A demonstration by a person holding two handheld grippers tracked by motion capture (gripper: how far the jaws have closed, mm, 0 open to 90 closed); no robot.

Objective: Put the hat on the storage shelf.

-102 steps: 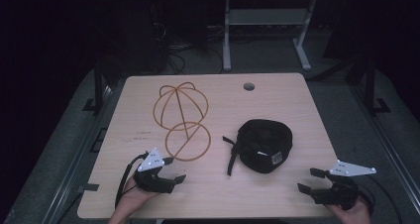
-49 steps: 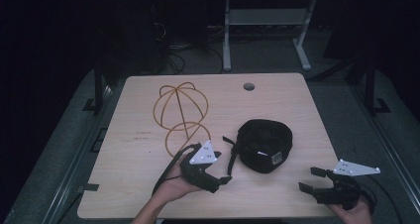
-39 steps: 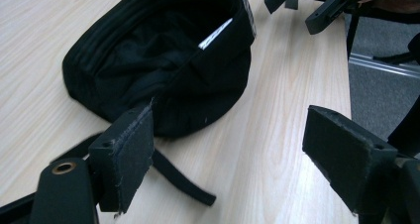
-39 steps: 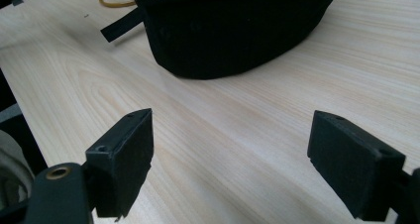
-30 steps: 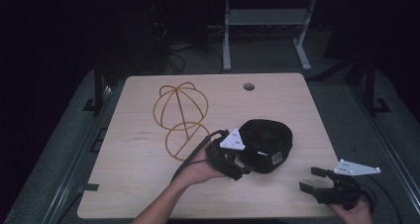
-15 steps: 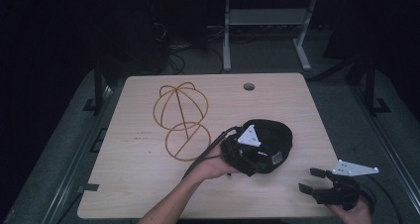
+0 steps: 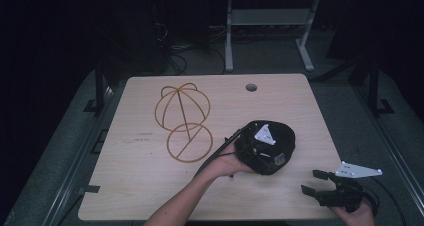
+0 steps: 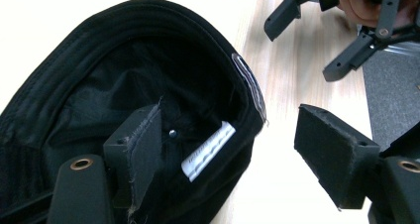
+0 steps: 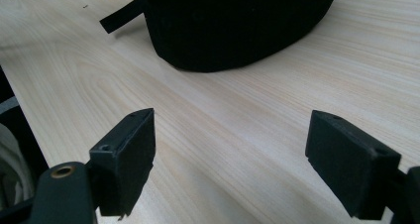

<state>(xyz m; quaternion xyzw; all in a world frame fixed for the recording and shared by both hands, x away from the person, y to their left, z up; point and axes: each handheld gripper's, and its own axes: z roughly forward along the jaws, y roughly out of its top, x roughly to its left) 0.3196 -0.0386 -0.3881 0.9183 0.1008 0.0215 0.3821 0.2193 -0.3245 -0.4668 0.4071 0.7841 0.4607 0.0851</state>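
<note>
Left gripper (image 8: 228, 159): jaws wide, one inside the cap (image 8: 124, 80), its rim between them.
Right gripper (image 9: 230, 159): jaws wide over bare surface (image 9: 223, 120).

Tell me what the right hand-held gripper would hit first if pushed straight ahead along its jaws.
Probably the black cap: the right hand-held gripper, jaws open, points across bare table at its side. Depth is uncertain.
</note>
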